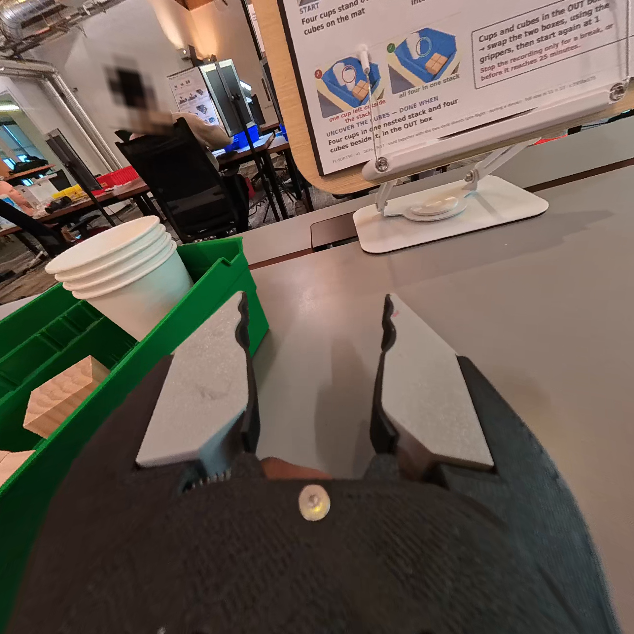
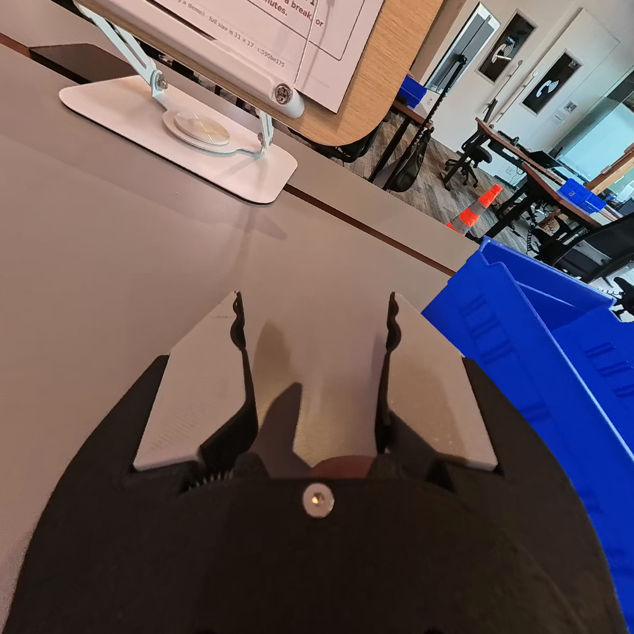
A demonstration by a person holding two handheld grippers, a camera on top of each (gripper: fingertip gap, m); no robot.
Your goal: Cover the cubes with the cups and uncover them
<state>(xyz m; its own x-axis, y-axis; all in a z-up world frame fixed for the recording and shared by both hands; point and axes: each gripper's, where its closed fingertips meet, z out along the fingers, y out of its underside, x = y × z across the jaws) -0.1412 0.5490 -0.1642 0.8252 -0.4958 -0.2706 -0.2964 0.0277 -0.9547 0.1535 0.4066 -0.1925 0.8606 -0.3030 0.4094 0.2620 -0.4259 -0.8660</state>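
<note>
- A green bin [image 1: 212, 329] of smooth moulded plastic, with ribbed inner walls, is seen at the left edge of the table [image 1: 343, 308]; its near part is cut off by the picture edge and by the gripper body.
- Four white paper cups [image 1: 123, 274] are nested in one upright stack inside the far corner of the green bin, their rolled rims stepped one above the other; the base of the stack is hidden by the bin wall.
- Pale wooden cubes [image 1: 65, 398] with visible grain lie in the near part of the same bin; only parts of them are seen, so their number cannot be told.
- The left gripper [image 1: 315, 322] is held low over the grey matt table, just beside the bin's right wall, pointing toward the far edge; its grey wedge-shaped fingers [image 1: 212, 360] with wavy black pads are spread wide and nothing is gripped.
- A white metal stand [image 1: 446, 212] with a flat rounded base is set near the far edge; a printed sheet [image 1: 446, 68] on a wood-toned board is carried by it, cut off at the top.
- The right gripper [image 2: 314, 322] is likewise held low and level over bare table, its fingers [image 2: 422, 360] parted, with only table and shadow between the pads.
- A blue bin [image 2: 514, 343] of glossy ribbed plastic stands at the right edge of the table, just beside the right finger; its inside is not visible.
</note>
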